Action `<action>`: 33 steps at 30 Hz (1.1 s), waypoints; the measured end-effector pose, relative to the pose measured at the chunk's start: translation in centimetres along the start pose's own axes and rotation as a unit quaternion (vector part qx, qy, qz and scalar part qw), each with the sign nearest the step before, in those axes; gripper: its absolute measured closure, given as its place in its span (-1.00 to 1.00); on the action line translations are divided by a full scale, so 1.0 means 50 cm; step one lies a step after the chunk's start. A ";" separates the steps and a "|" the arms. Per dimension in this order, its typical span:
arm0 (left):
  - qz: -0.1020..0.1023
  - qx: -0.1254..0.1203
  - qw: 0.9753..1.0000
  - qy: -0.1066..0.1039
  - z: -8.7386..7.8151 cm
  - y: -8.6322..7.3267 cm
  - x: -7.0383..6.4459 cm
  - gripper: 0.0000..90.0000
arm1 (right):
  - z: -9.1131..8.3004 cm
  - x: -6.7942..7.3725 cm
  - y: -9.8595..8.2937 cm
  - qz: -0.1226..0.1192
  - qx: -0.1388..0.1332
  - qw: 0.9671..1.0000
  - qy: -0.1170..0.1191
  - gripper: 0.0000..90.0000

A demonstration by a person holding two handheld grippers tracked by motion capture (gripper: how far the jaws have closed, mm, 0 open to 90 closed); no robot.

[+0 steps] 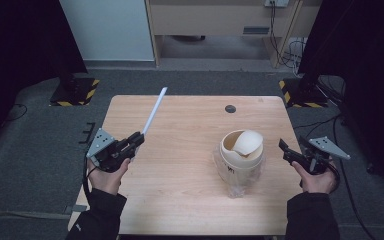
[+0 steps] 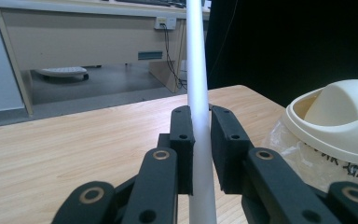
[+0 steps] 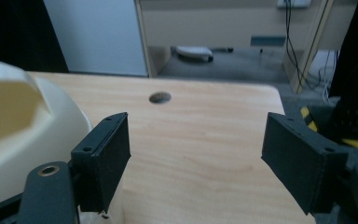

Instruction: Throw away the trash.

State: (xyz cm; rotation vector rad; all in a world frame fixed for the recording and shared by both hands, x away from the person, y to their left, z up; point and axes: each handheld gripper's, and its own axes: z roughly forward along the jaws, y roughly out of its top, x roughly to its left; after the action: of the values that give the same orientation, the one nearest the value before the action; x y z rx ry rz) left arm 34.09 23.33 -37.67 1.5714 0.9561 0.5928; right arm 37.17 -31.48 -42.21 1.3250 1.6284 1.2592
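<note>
Gripping a white rod (image 2: 196, 84) in my left gripper (image 1: 136, 140), bin (image 1: 241, 155) mid-table, my right gripper (image 1: 285, 150) beside it, jaws spread, nothing held.

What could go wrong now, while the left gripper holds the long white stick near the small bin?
1. The left gripper grips the white stick at its very end, so the long free part might swing or slip.
2. The bin looks light and its swing lid is tilted; a push from the stick could tip it, since the right gripper is open and not holding it.
</note>
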 end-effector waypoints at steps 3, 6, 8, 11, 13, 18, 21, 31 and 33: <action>0.001 -0.002 1.000 -0.004 -0.001 0.002 -0.005 0.75 | -0.011 0.010 0.020 -0.001 -0.018 1.000 0.006 -0.48; 0.002 -0.004 1.000 -0.009 0.000 0.003 -0.009 0.75 | -0.019 0.020 0.037 -0.007 -0.031 0.999 0.011 -0.48; 0.003 -0.004 1.000 -0.012 0.001 0.002 -0.011 0.75 | -0.025 0.028 0.048 -0.012 -0.039 0.999 0.013 -0.48; 0.005 -0.002 1.000 -0.017 0.003 0.002 -0.018 0.75 | -0.032 0.036 0.059 -0.013 -0.049 0.999 0.021 -0.48; 0.008 -0.001 1.000 -0.021 0.005 0.002 -0.023 0.75 | -0.036 0.043 0.068 -0.012 -0.057 0.998 0.027 -0.48; 0.015 -0.001 0.999 -0.029 0.008 0.002 -0.035 0.75 | -0.046 0.067 0.091 -0.012 -0.076 0.995 0.058 -0.46; 0.018 -0.003 0.999 -0.031 0.008 0.002 -0.039 0.75 | -0.051 0.086 0.104 -0.008 -0.086 0.993 0.080 -0.46; 0.034 -0.004 0.999 -0.040 0.014 0.001 -0.059 0.75 | -0.046 0.144 0.130 -0.021 -0.091 0.986 0.140 -0.44; 0.036 -0.006 0.998 -0.042 0.015 0.002 -0.064 0.75 | -0.044 0.154 0.135 -0.016 -0.093 0.984 0.151 -0.43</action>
State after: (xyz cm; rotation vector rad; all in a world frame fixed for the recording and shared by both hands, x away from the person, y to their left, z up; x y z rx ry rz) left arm 32.97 20.26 -37.37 1.6135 0.8346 0.5765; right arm 35.31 -24.51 -34.60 1.0288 1.6767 1.6106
